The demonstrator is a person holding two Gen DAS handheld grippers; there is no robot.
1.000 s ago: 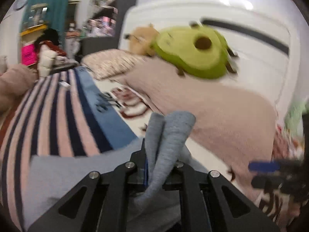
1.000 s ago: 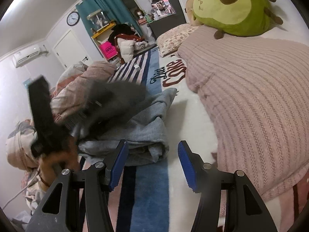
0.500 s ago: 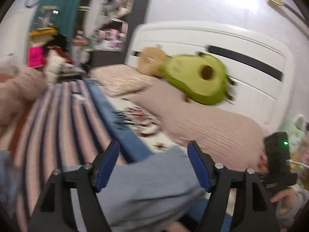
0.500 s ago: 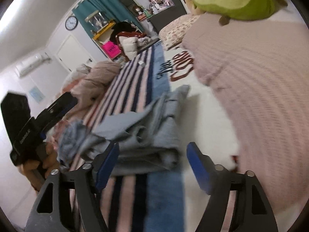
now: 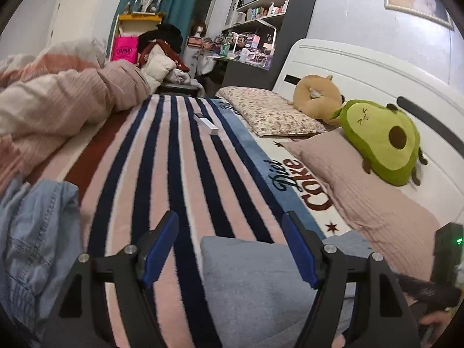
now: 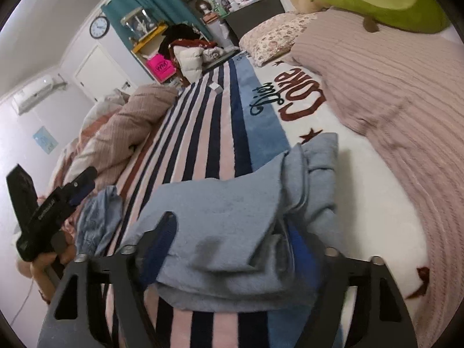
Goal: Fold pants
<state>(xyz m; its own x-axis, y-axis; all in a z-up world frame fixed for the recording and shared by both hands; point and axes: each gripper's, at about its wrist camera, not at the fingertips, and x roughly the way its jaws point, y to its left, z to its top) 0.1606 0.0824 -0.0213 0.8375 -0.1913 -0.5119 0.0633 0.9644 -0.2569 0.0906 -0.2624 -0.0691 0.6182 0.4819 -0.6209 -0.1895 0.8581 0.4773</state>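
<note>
The grey-blue pants (image 6: 229,211) lie folded in a thick bundle on the striped blanket (image 6: 203,133). They also show in the left wrist view (image 5: 255,284), low in the middle. My left gripper (image 5: 229,249) is open and empty, held just above the near edge of the pants. My right gripper (image 6: 232,240) is open, with its jaws either side of the near end of the bundle; the cloth hides part of the right finger. The left gripper's body (image 6: 43,206) shows at the left in the right wrist view.
A light denim garment (image 5: 32,237) lies bunched at the left. A pink knit blanket (image 5: 362,185), a green avocado plush (image 5: 382,139), a tan plush (image 5: 316,98) and a floral pillow (image 5: 269,110) lie at the right. A rumpled duvet (image 5: 58,98) lies at the left.
My left gripper let go of the pants, opened and drew back. My right gripper moved forward and now straddles the near end of the folded bundle.
</note>
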